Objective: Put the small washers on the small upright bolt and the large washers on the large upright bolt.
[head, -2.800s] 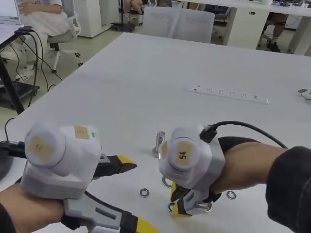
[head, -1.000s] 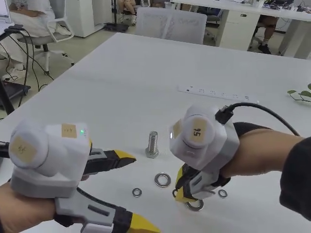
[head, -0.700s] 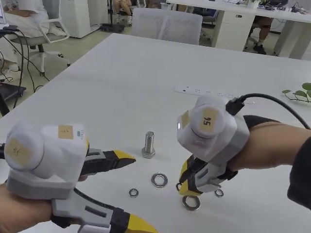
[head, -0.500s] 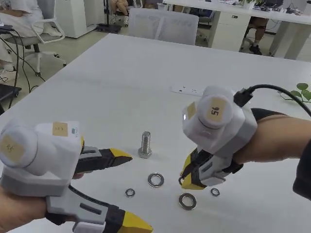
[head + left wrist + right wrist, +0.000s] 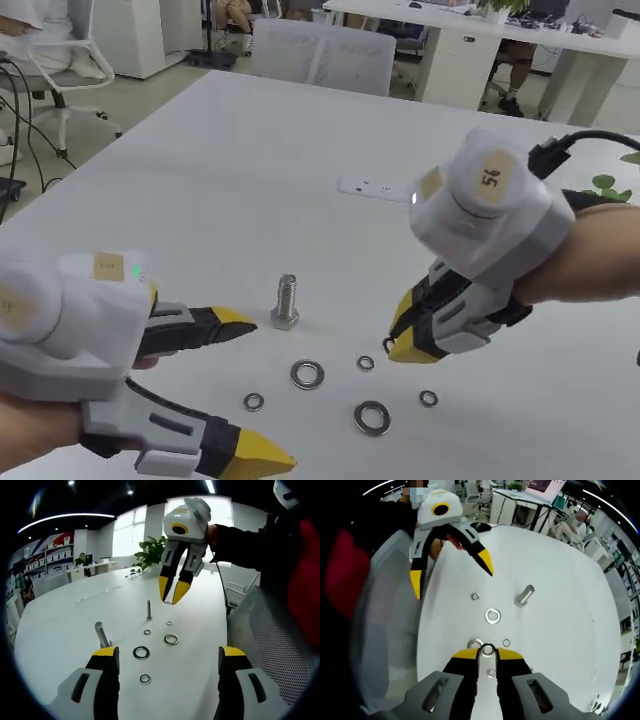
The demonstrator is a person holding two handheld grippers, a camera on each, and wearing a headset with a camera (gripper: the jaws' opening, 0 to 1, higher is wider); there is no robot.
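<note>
My right gripper (image 5: 392, 346) hangs above the table, shut on a washer (image 5: 488, 645) held on edge; that washer (image 5: 171, 602) hovers over the thin small upright bolt (image 5: 148, 610). The large upright bolt (image 5: 286, 302) stands left of it. On the table lie two large washers (image 5: 307, 375) (image 5: 372, 417) and three small ones (image 5: 254, 402) (image 5: 366, 363) (image 5: 428, 398). My left gripper (image 5: 255, 392) stays low at the near left, open and holding nothing, pointing at the washers.
A white power strip (image 5: 375, 190) lies farther back on the white table (image 5: 250, 200). A grey chair (image 5: 320, 55) stands at the far edge. A potted plant (image 5: 605, 185) sits at the right.
My right gripper has lifted off the table with the washer and moved up and to the right. The left gripper has stayed open and nearly still.
</note>
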